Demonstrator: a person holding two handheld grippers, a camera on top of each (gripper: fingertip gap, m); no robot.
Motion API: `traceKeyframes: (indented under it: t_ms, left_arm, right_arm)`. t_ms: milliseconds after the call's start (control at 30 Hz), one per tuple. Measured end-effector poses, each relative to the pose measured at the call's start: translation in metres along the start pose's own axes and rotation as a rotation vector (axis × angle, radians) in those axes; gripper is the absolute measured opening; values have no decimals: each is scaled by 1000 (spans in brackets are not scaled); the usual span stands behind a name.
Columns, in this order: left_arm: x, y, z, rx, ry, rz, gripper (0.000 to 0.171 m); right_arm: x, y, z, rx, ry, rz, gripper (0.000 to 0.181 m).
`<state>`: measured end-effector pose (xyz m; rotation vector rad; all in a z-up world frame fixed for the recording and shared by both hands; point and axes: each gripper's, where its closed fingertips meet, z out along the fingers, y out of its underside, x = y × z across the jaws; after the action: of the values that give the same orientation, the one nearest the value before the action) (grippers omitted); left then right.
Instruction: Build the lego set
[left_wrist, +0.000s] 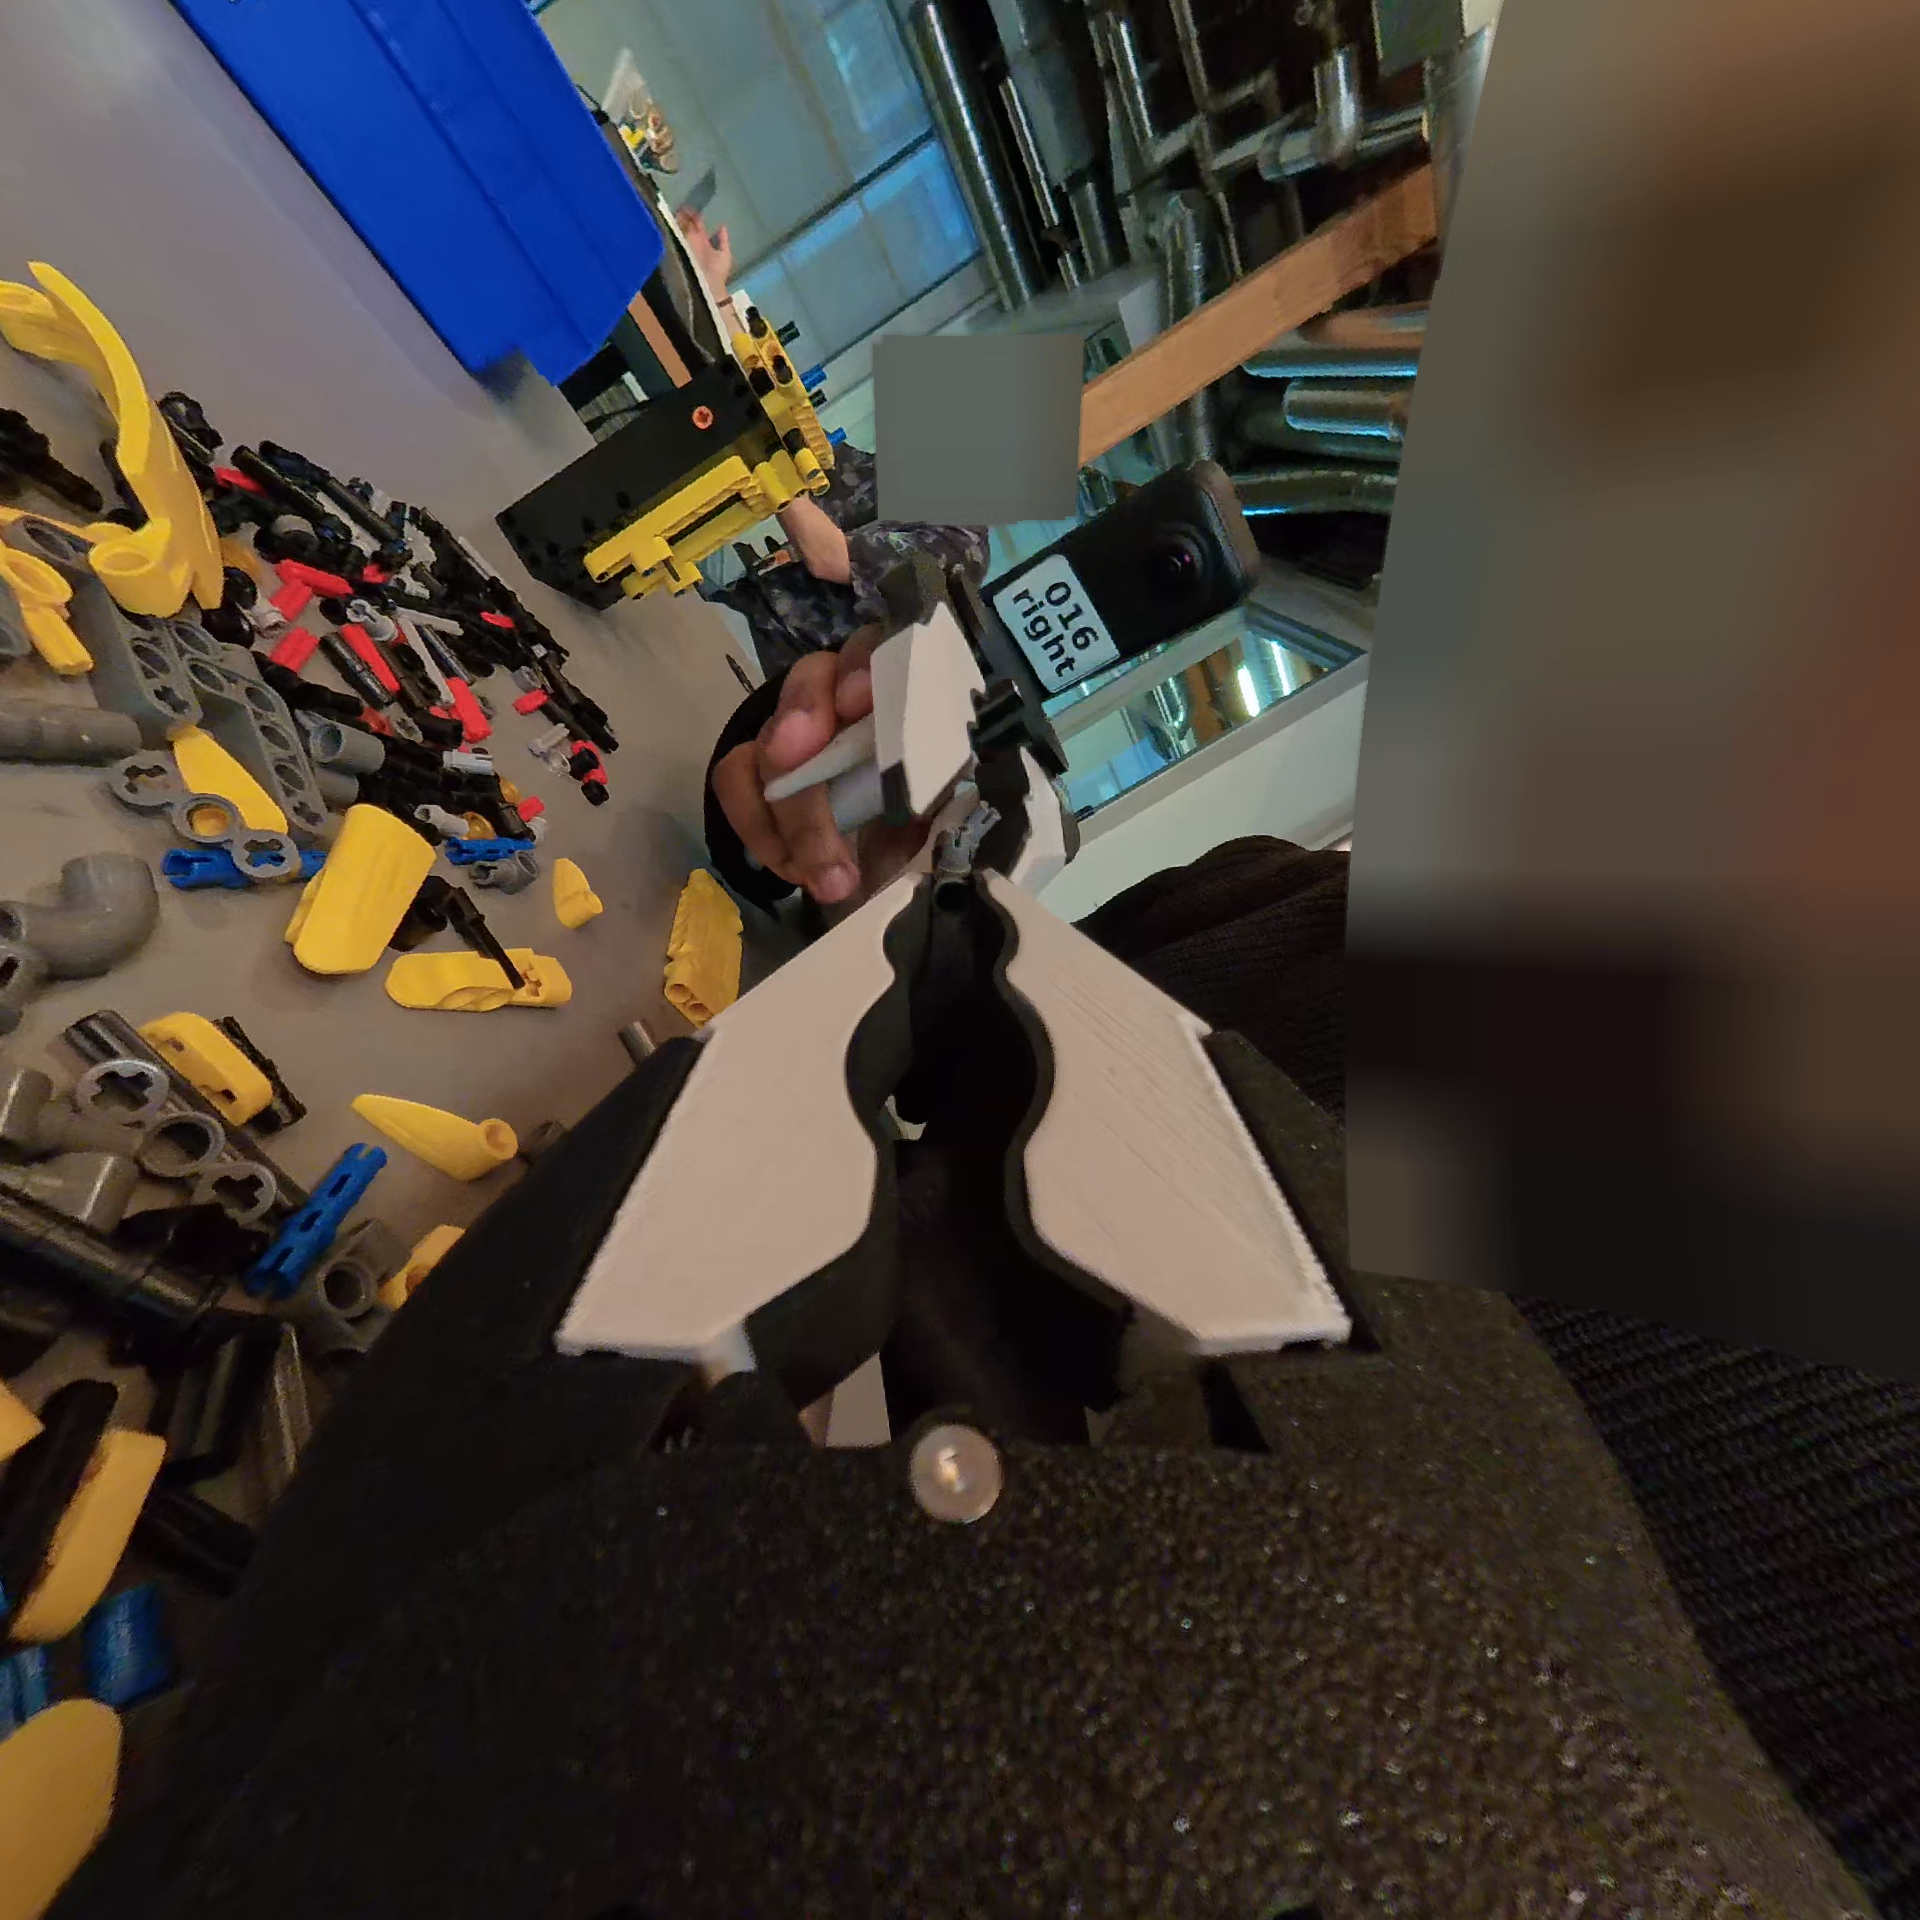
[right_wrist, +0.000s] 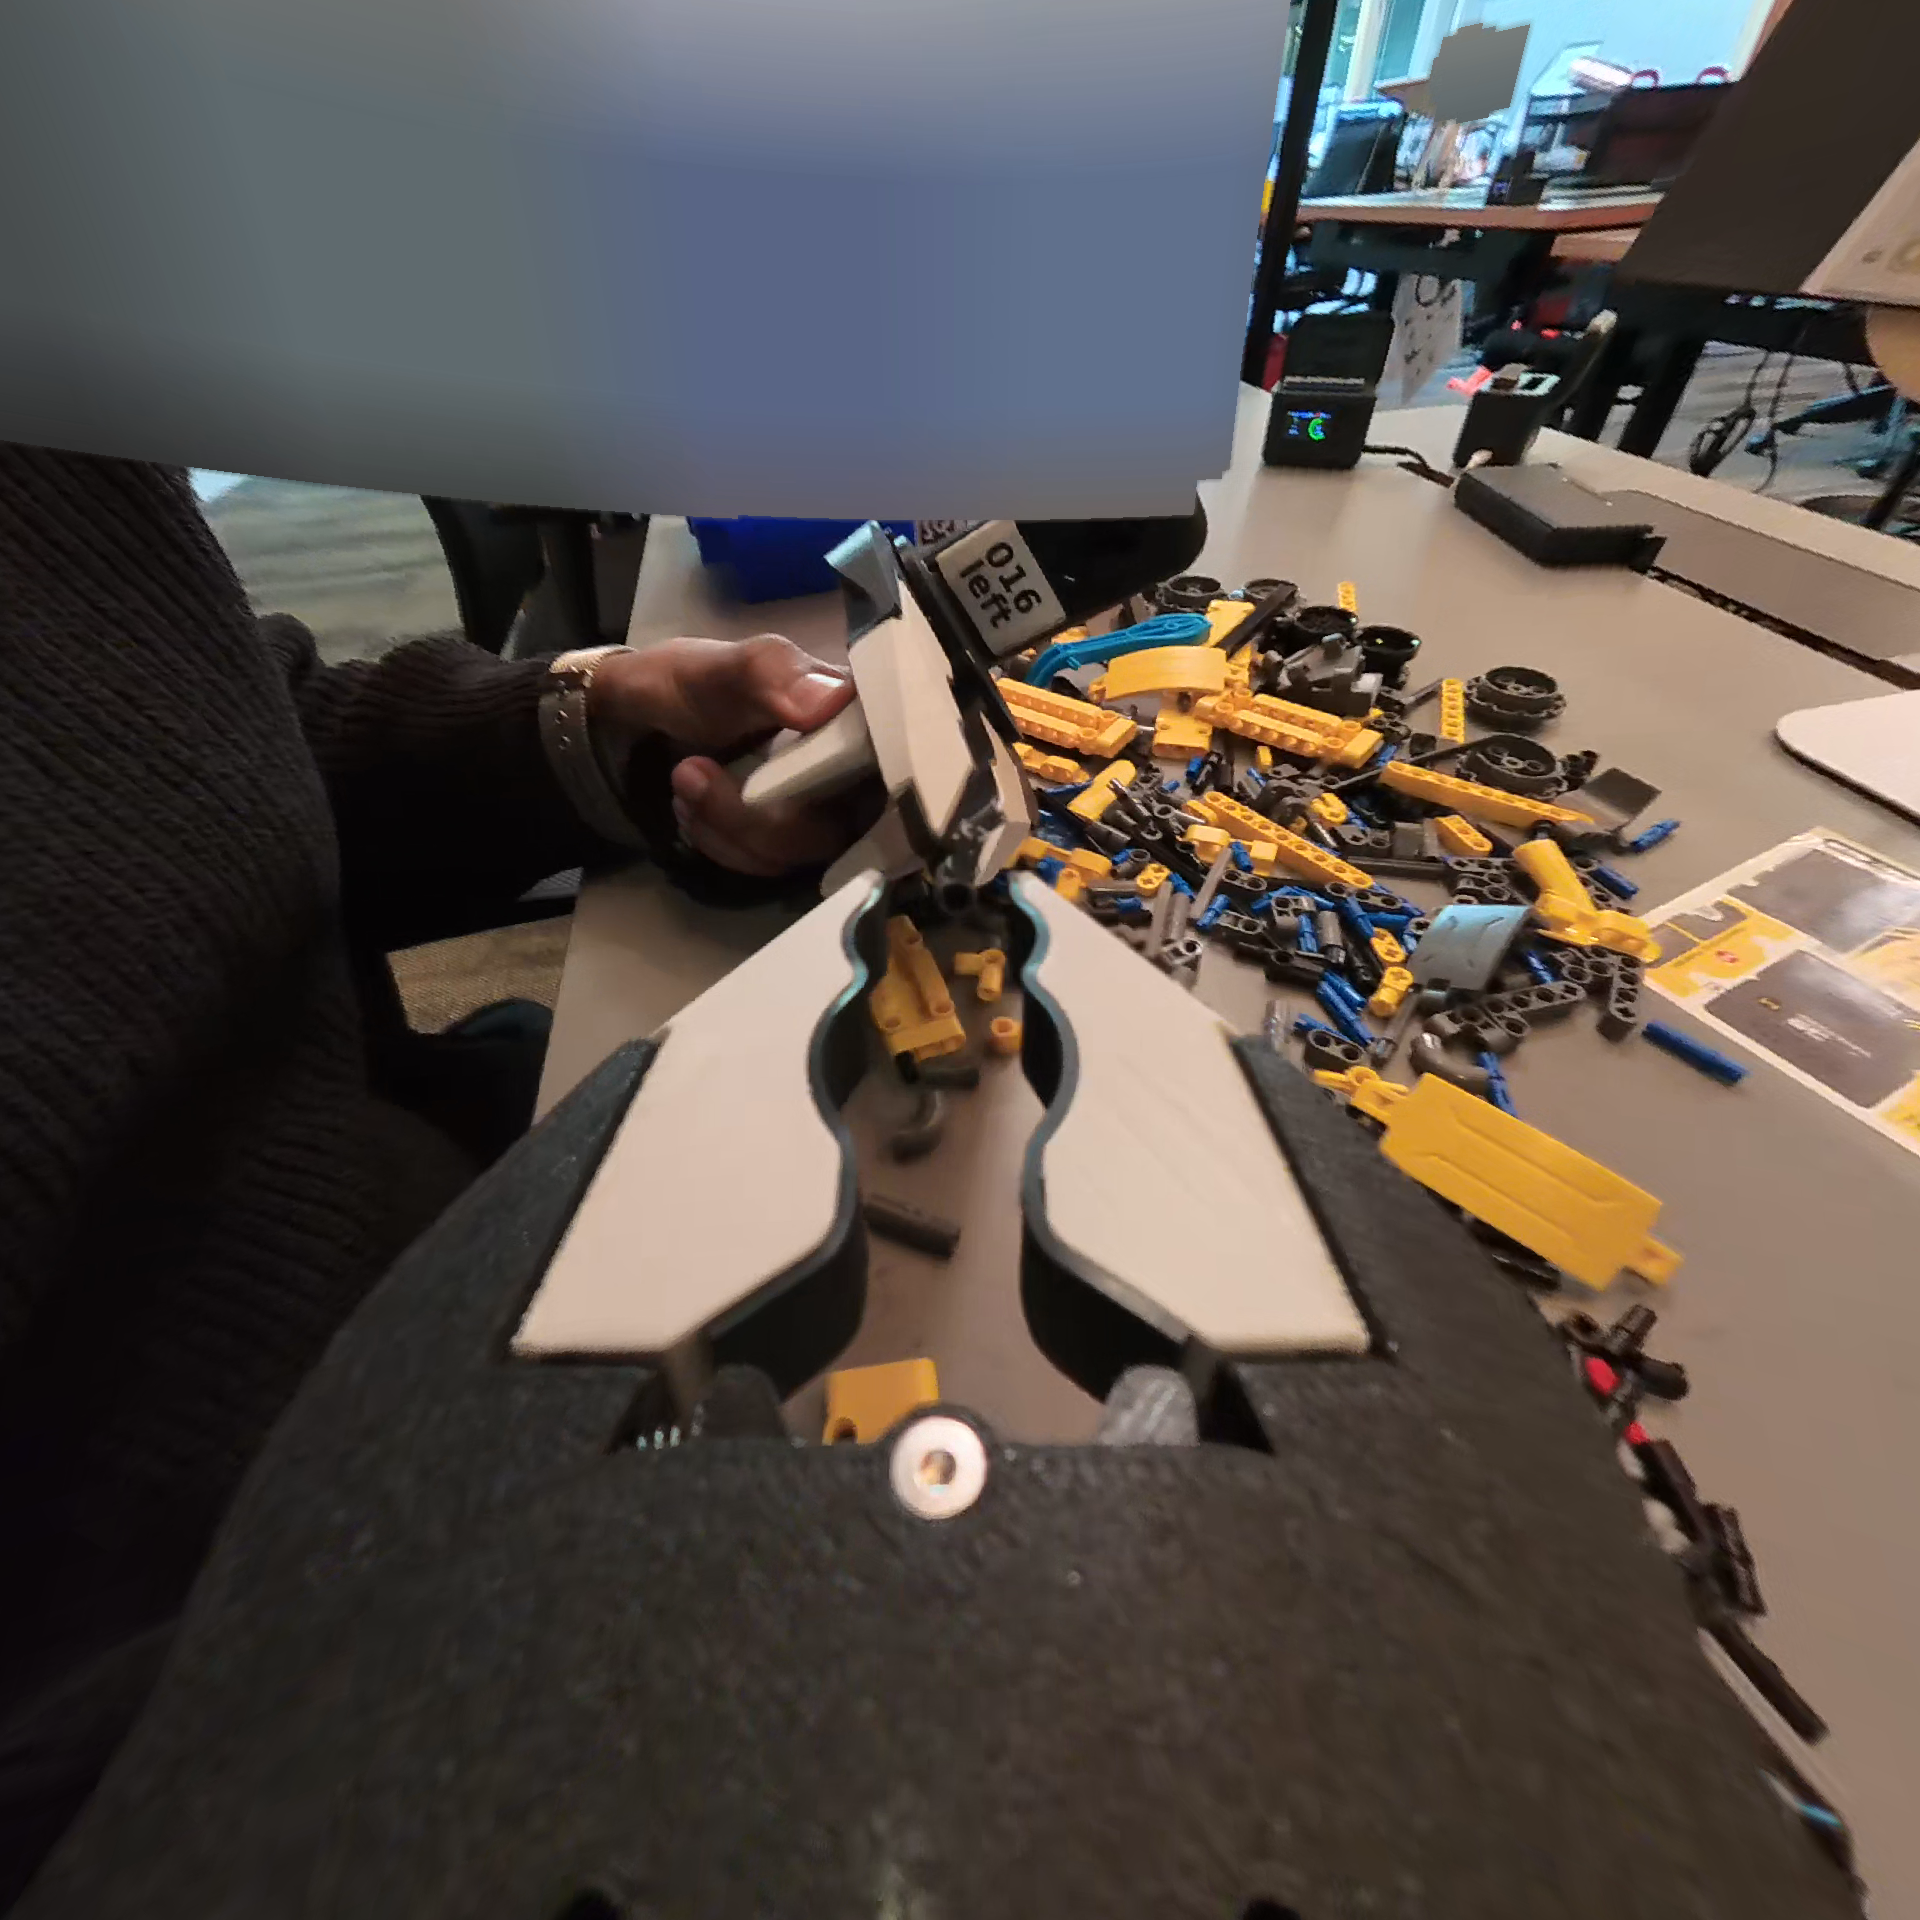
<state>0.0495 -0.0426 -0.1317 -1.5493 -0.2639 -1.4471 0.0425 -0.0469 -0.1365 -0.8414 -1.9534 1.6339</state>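
Observation:
My left gripper (left_wrist: 956, 883) is shut on a small dark grey connector (left_wrist: 966, 834), held in the air over the table's near edge. My right gripper (right_wrist: 954, 883) faces it tip to tip, with its jaws nearly together on a small black piece (right_wrist: 956, 896). In the left wrist view the right gripper (left_wrist: 992, 800) shows just beyond my left tips, with a hand (left_wrist: 800, 790) on its handle and the black piece (left_wrist: 1003, 727) between its fingers. In the right wrist view the left gripper (right_wrist: 966, 842) is held by the other hand (right_wrist: 727, 727).
A pile of yellow, black, grey, blue and red building parts (right_wrist: 1299, 831) covers the grey table (left_wrist: 343, 343). A blue bin (left_wrist: 436, 156) and a black-and-yellow partial build (left_wrist: 675, 488) stand behind. An instruction booklet (right_wrist: 1787, 987), a large yellow panel (right_wrist: 1507, 1174) and a black power brick (right_wrist: 1558, 509) lie to the right.

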Motion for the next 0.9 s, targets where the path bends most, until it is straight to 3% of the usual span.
traceKeyframes:
  t_ms: [267, 667, 767, 900]
  left_arm:
    - [4, 3, 4, -16, 13, 37, 6]
    - [8, 4, 5, -17, 31, 47, 6]
    - [8, 4, 5, -19, 65, -9, 6]
    - [9, 6, 5, -28, 78, -27, 6]
  right_arm:
    - [-6, -5, -1, 56, -116, 160, 12]
    - [-8, -6, -3, 60, -120, 149, 10]
    - [-8, -5, -2, 64, -93, 58, 11]
    - [-12, -6, -4, 51, -4, -209, 20]
